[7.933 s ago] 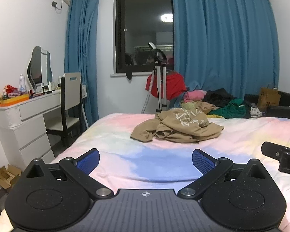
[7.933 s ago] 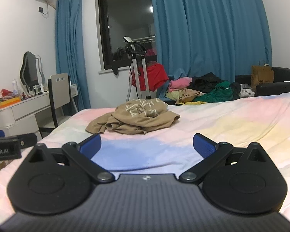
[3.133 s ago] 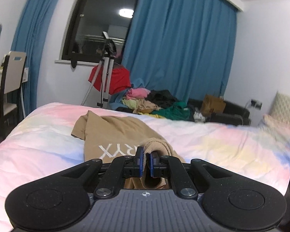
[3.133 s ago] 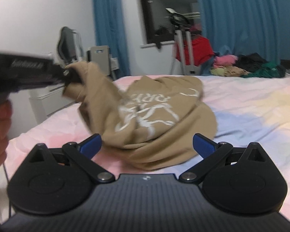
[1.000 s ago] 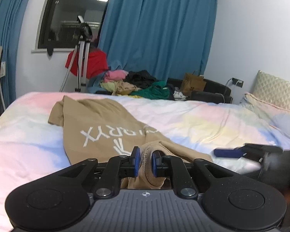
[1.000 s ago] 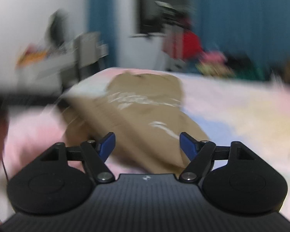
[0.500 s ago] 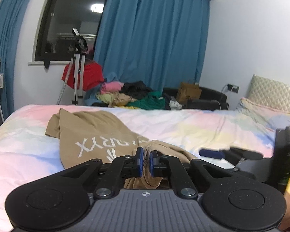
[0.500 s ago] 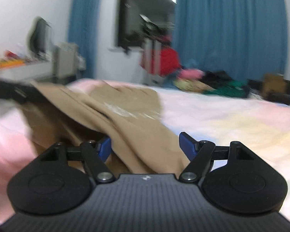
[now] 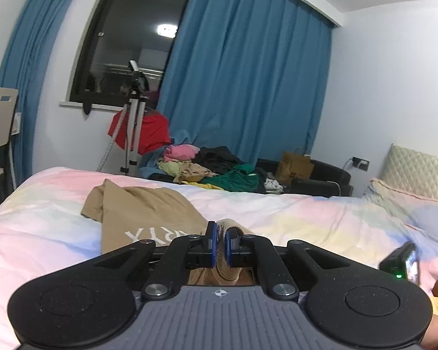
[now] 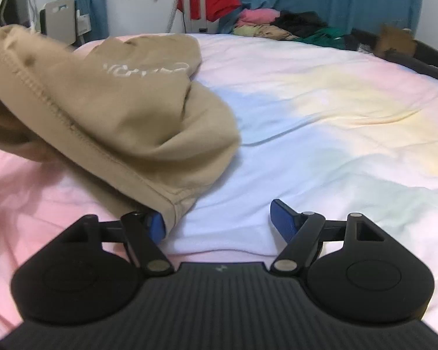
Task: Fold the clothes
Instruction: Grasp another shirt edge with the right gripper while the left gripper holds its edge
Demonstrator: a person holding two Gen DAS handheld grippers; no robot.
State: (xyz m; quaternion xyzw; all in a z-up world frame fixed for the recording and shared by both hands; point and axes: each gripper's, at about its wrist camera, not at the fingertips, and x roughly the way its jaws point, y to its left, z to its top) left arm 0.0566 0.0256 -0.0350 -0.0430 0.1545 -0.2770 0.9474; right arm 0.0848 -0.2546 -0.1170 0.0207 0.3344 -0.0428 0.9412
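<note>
Left gripper [image 9: 219, 246]: jaws pinched tight on a ribbed tan edge of the shirt [image 9: 149, 215]; the cloth bunches between the blue pads and hangs below them.
Right gripper [image 10: 217, 221]: jaws spread wide and holding nothing; a hemmed corner of the shirt [image 10: 116, 116] lies over the left blue pad [image 10: 156, 226], while the right pad is bare above the sheet.
Shirt: tan with white lettering, lying on the bed [image 9: 306, 218] toward its left side; the near end is lifted at the left gripper, the far end lies flat with a sleeve turned out at the far left.
Bed: pastel sheet in pink, blue and yellow, lightly wrinkled [image 10: 335, 102].
Clothes pile [image 9: 213, 169]: pink, black, green and yellow garments heaped beyond the bed's far edge.
Tripod [image 9: 133, 122]: stands beside the pile under the dark window, a red garment behind it.
Curtains [image 9: 242, 87]: blue, on both sides of the window.
</note>
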